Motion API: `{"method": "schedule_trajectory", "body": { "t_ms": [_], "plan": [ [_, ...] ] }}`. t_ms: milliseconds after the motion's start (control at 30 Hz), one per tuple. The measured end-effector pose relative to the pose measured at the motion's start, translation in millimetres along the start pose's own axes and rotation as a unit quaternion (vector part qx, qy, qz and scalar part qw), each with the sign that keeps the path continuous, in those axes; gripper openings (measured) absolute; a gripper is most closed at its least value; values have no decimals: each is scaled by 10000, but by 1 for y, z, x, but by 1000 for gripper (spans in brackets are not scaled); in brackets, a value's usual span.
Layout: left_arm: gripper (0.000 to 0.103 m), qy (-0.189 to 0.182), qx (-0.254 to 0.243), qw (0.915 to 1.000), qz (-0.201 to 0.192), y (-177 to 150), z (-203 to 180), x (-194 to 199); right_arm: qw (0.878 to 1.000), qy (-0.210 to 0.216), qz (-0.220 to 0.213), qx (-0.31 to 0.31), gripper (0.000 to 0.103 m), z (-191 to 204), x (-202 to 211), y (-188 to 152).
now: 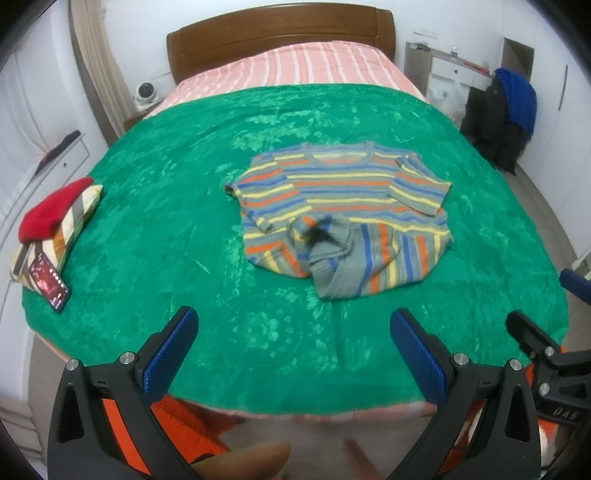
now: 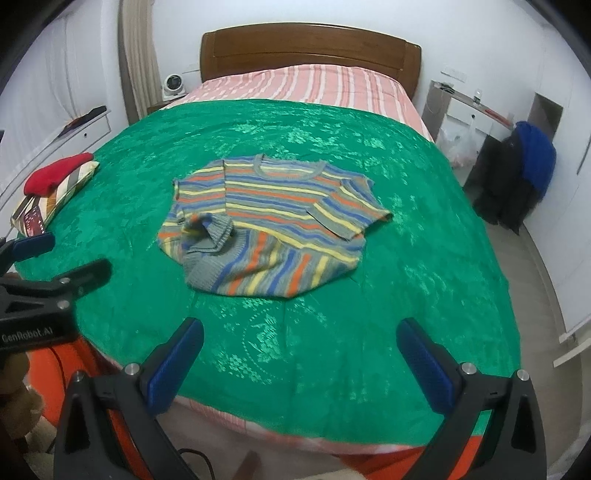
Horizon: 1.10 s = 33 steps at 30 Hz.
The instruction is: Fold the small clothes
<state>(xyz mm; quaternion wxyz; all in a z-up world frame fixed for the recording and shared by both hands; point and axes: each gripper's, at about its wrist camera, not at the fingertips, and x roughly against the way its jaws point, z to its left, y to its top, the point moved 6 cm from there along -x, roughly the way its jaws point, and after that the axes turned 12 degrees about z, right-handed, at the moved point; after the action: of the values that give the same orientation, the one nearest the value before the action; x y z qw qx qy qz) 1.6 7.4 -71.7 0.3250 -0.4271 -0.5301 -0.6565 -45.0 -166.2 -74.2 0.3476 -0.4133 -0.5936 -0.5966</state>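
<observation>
A small striped sweater [image 1: 343,206] in grey, blue, orange and yellow lies on the green bedcover [image 1: 184,229], neck toward the headboard, both sleeves folded in and the bottom hem crumpled up. It also shows in the right wrist view [image 2: 273,218]. My left gripper [image 1: 293,332] is open and empty over the bed's near edge, well short of the sweater. My right gripper [image 2: 301,341] is open and empty, also at the near edge. The right gripper's fingers [image 1: 532,336] show at the right of the left wrist view.
A red folded garment [image 1: 51,206] on a striped folded one and a phone [image 1: 50,282] sit at the bed's left edge. A wooden headboard [image 1: 280,33] is at the far end. Dark and blue clothes [image 1: 509,107] hang at the right. White cabinets line the left wall.
</observation>
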Motion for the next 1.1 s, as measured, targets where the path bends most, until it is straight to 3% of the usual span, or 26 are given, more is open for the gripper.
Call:
{"method": "schedule_trajectory", "body": {
  "t_ms": [1100],
  "plan": [
    [103, 165, -153, 9996, 174, -9, -10, -13, 9996, 188, 149, -172, 103, -1, -16, -6]
  ]
}}
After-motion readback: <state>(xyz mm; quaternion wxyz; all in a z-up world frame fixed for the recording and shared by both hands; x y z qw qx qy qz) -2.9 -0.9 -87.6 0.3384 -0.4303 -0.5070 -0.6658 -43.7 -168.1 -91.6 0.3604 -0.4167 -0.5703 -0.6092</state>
